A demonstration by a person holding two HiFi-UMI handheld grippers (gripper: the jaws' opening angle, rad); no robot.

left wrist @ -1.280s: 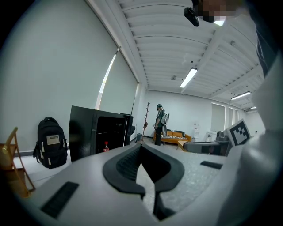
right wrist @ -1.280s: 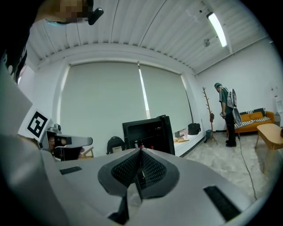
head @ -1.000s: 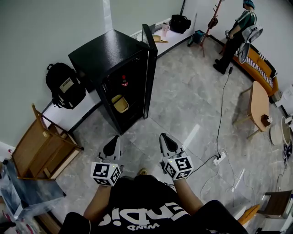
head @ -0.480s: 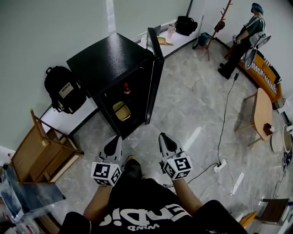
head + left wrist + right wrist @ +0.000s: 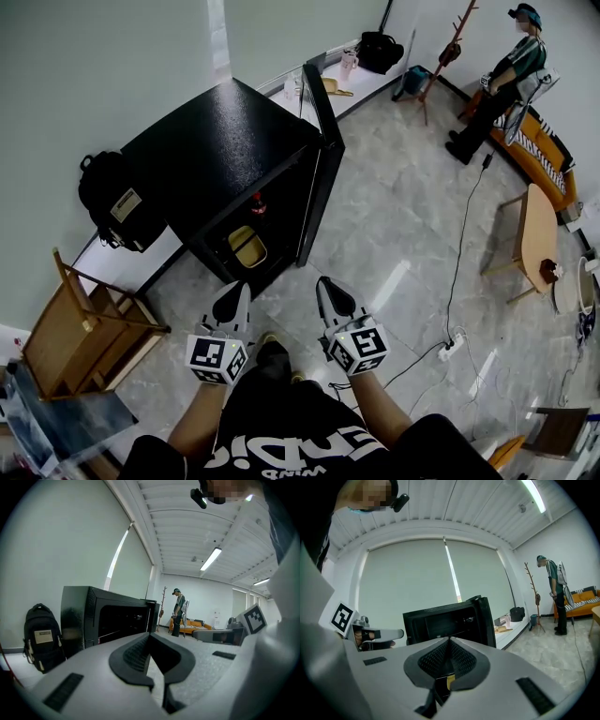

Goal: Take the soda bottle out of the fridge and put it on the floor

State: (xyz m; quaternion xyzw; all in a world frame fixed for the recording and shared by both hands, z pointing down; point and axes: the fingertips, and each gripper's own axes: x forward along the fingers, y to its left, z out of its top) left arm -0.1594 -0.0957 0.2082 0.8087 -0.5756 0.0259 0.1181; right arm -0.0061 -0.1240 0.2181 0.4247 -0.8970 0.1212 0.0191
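1. The bottle (image 5: pixel 256 200) stands on the upper shelf inside the fridge (image 5: pixel 216 150). It is ahead of both pairs of fingers and well apart from them.
2. A yellow container (image 5: pixel 246 246) sits in the compartment below the bottle. The door (image 5: pixel 323 164) hangs open, ahead of the right fingers (image 5: pixel 333 298) (image 5: pixel 436 660).
3. The left fingers (image 5: pixel 230 303) (image 5: pixel 133 653) are closed with nothing between them, above the floor (image 5: pixel 403 216).
4. The right fingers are closed too, and empty, near the left pair.
5. A backpack (image 5: pixel 112 202) sits ahead-left of the left fingers. A person (image 5: pixel 506 80) stands far ahead-right of the right ones.
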